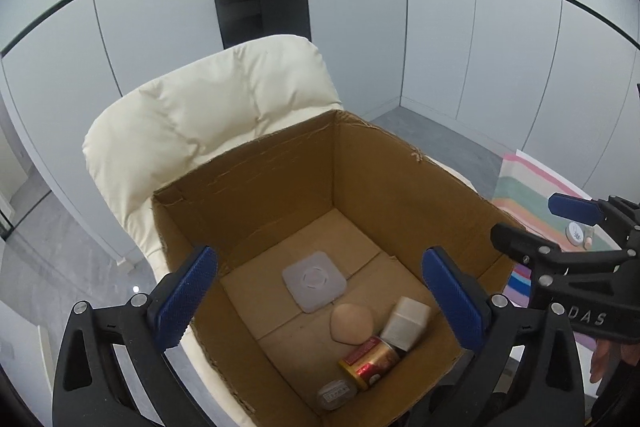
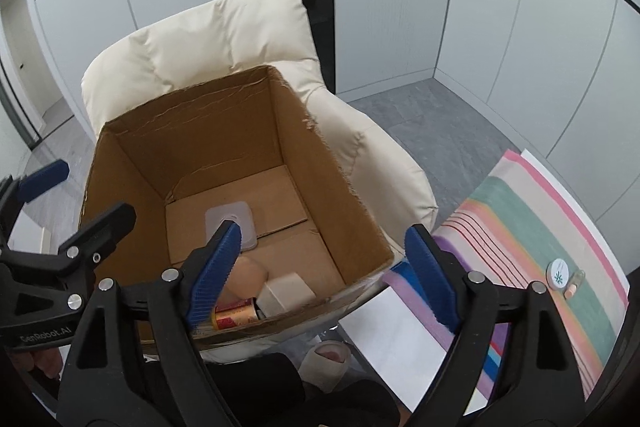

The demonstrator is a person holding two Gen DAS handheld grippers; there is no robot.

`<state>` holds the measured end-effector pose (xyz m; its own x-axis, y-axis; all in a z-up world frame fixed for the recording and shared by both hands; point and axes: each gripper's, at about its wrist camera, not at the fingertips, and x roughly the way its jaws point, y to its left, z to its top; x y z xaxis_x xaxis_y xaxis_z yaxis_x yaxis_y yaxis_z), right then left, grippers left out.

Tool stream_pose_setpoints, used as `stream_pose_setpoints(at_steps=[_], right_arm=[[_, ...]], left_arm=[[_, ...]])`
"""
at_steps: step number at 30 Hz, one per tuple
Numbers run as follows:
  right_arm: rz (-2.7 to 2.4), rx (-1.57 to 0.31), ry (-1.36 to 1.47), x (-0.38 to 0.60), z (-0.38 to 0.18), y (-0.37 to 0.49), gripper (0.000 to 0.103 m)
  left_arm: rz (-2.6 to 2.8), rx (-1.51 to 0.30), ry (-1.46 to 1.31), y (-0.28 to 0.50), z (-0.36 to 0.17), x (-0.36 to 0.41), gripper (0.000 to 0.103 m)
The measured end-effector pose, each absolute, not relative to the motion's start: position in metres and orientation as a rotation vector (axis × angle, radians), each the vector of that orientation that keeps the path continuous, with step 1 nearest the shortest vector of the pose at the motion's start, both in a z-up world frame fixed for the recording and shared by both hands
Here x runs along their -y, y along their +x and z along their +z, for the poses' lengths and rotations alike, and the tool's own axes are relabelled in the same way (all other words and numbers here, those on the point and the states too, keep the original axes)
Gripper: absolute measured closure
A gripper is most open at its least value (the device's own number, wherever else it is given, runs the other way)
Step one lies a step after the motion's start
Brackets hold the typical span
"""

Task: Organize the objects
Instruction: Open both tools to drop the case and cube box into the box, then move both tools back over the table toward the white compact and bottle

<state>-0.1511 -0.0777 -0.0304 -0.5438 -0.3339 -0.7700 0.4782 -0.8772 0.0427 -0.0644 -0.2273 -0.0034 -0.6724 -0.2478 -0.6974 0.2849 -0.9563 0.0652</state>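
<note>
Two grippers hang over the cardboard box (image 1: 248,183) on the cream armchair (image 1: 200,115); the left gripper (image 1: 320,295) and the right gripper (image 2: 328,267) both have jaws apart and hold nothing. In the box lie a flat square pad (image 1: 314,279), a red-gold can (image 1: 370,361), a white block (image 1: 404,323) and a beige puff (image 1: 352,323). A small round tin (image 2: 559,273) waits on the striped cloth (image 2: 540,227); reaching for it, the right gripper may knock the box rim. A clear round item (image 1: 337,395) in the box corner is hard to identify.
</note>
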Motion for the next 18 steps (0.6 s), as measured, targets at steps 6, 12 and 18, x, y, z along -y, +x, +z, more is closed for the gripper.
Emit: stream_pose_setpoints(at_steps=[6, 12, 18], right_arm=[[-2.429, -0.226, 1.184, 0.058, -0.034, -0.156, 0.016], [-2.478, -0.203, 1.208, 0.031, -0.034, -0.161, 0.015], [-2.544, -0.155, 1.209, -0.002, -0.030, -0.164, 0.004]], left_arm=[[-2.651, -0.060, 1.098, -0.075, -0.005, 0.216, 0.000], [-2.669, -0.061, 1.121, -0.088, -0.007, 0.198, 0.000], [-2.703, -0.065, 1.118, -0.100, -0.004, 0.176, 0.000]])
